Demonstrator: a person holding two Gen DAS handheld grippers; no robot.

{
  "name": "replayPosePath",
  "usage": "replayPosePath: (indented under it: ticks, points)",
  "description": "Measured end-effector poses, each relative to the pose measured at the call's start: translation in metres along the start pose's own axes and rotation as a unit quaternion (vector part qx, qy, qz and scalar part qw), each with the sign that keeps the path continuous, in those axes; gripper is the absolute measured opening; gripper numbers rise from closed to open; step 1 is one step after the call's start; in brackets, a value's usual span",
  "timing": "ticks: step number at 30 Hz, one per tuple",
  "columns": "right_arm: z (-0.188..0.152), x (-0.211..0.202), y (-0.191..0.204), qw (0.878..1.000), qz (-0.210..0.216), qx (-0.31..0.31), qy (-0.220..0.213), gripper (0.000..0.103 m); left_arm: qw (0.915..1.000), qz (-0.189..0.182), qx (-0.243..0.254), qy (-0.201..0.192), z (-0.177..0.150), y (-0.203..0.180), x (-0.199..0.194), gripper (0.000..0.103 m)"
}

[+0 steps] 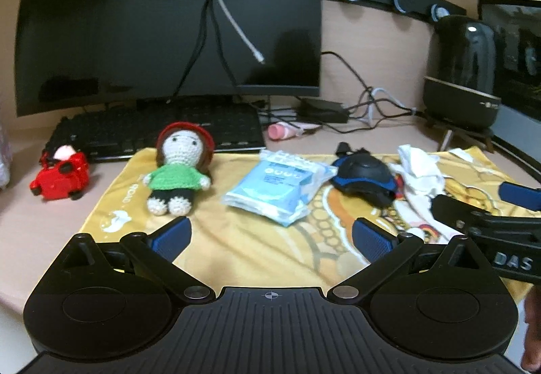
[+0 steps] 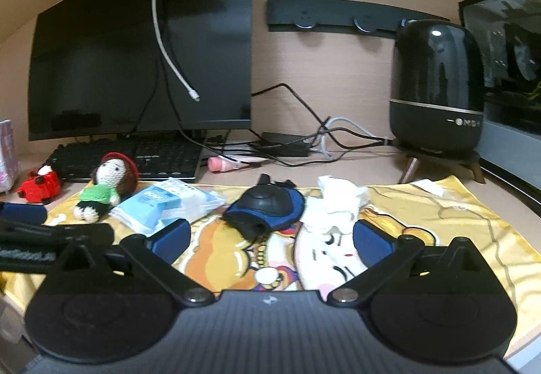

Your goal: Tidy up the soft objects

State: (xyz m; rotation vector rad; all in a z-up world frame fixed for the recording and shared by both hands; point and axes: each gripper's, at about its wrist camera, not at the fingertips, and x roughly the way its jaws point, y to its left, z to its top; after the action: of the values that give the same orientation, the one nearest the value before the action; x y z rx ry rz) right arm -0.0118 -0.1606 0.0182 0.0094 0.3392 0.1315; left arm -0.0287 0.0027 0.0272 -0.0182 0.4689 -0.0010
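A crocheted doll [image 1: 179, 167] [image 2: 104, 191] in a green top sits on the yellow printed cloth [image 1: 257, 249] [image 2: 439, 215]. Right of it lie a blue tissue pack [image 1: 274, 188] [image 2: 162, 205], a black and blue padded guard [image 1: 365, 176] [image 2: 267, 208] and a crumpled white cloth [image 1: 419, 174] [image 2: 338, 194]. My left gripper [image 1: 270, 238] hovers open over the cloth's near part, short of the tissue pack. My right gripper [image 2: 270, 242] is open too, just in front of the guard and white cloth. Each gripper shows at the edge of the other's view.
A black keyboard [image 1: 159, 127] and dark monitor [image 1: 162, 19] stand behind the cloth. A red toy car [image 1: 61, 179] sits at the left. A pink tube [image 1: 284, 130], tangled cables [image 1: 365, 107] and a black humidifier [image 2: 436, 86] occupy the back right.
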Motion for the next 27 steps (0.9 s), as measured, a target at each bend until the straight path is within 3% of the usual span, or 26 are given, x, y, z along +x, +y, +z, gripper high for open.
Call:
replayPosePath:
  ticks: [27]
  points:
    - [-0.001,0.000,0.002,1.000,0.014,-0.003,0.010,0.103,0.9994,0.015,0.005,0.030,-0.002,-0.001,0.012,0.103]
